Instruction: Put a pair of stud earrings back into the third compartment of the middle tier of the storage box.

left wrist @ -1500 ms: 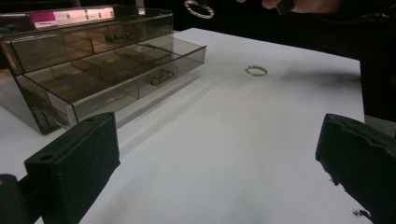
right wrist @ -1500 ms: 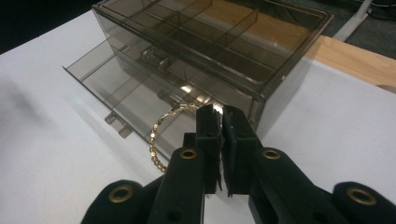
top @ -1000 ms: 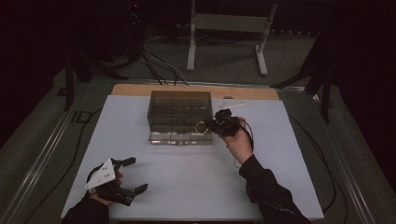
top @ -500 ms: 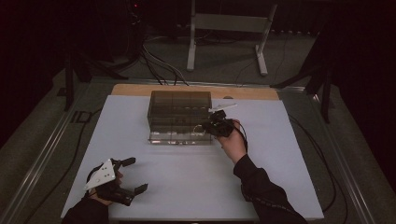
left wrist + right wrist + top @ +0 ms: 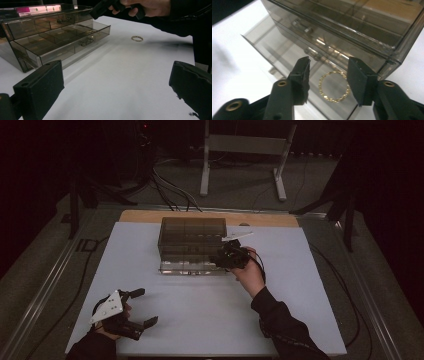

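Observation:
A smoky clear drawer box (image 5: 192, 232) stands mid-table with a low drawer (image 5: 75, 47) pulled out toward me. My right gripper (image 5: 222, 260) hovers at the drawer's right end, jaws open, nothing between them. A thin gold ring (image 5: 334, 86) lies flat directly under those jaws (image 5: 328, 63). In the left gripper view the ring (image 5: 137, 38) seems to rest on the white table just past the drawer's corner; in the right gripper view it shows against tinted plastic, so I cannot tell which. My left gripper (image 5: 146, 307) rests open at the front left.
The white table top (image 5: 200, 320) lies bare between the two grippers. A wooden strip (image 5: 145, 216) edges its far side. Cables (image 5: 170, 185) and a metal stand (image 5: 240, 150) sit on the floor beyond. The right gripper's cable (image 5: 261, 265) loops around the hand.
The right gripper has moved slightly left and nearer the drawer's front. The ring seen at its jaw tips a second ago now lies flat beneath them. The left gripper has stayed still.

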### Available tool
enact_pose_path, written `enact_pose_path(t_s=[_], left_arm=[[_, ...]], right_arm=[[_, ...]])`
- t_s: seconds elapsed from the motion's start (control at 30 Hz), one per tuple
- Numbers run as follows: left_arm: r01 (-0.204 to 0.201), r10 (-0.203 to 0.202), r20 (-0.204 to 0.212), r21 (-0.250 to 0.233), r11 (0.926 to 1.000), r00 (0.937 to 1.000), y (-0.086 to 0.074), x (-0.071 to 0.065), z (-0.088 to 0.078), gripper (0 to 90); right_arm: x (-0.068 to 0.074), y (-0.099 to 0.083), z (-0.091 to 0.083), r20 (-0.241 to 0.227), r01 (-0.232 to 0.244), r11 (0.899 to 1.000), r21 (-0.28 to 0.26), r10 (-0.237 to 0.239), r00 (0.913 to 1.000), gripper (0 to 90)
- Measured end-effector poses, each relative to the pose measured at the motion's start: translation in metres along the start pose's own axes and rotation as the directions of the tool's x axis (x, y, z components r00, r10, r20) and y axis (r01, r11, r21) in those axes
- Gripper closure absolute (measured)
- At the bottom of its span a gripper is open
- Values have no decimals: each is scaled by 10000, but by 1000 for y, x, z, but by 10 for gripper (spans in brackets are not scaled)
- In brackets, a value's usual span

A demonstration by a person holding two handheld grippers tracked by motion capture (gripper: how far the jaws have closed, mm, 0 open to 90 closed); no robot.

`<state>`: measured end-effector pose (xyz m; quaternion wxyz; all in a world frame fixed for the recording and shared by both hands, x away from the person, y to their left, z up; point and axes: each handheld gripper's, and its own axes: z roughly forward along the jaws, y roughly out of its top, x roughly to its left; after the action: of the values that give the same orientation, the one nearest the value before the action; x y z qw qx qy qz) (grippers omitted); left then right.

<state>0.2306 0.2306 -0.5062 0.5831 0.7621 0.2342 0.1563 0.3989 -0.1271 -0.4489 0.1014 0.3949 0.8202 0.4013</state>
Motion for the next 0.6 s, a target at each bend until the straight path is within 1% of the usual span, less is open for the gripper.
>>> enact_pose_path(t_s=[0.1,0.17,0.27,0.33,0.37,0.4,0.47,0.57,0.6], left_arm=[[26,-26,-4,-42,10000,10000,0,0,0,5],[30,-30,-12,-29,10000,10000,0,0,0,6],[-50,50,-5,10,10000,10000,0,0,0,6],[-33,33,-19,-14,10000,10000,0,-1,0,5],[-50,50,-25,-24,10000,10000,0,-1,0,5],[-43,43,-13,-18,10000,10000,1,-1,0,5],[-41,41,-17,-31,10000,10000,1,0,-1,5],[-32,32,-20,-10,10000,10000,1,-1,0,5],[-33,33,-1,18,10000,10000,1,-1,0,5]], right_arm=[[3,1,-7,-85,-7,9998,-204,5,10000,424],[6,1,-13,-75,43,9990,-438,-46,10000,340],[6,0,-21,-106,107,9985,-543,-113,9999,273],[6,0,-27,-139,203,9975,-675,-213,9997,210],[6,0,-27,-139,203,9975,-675,-213,9997,210],[5,-1,-32,-246,291,9968,-740,-310,9992,160],[4,-2,-35,-249,307,9961,-829,-329,9992,152],[2,-5,-46,-284,385,9939,-1031,-416,9987,140],[2,-5,-46,-284,385,9939,-1031,-416,9987,140]])
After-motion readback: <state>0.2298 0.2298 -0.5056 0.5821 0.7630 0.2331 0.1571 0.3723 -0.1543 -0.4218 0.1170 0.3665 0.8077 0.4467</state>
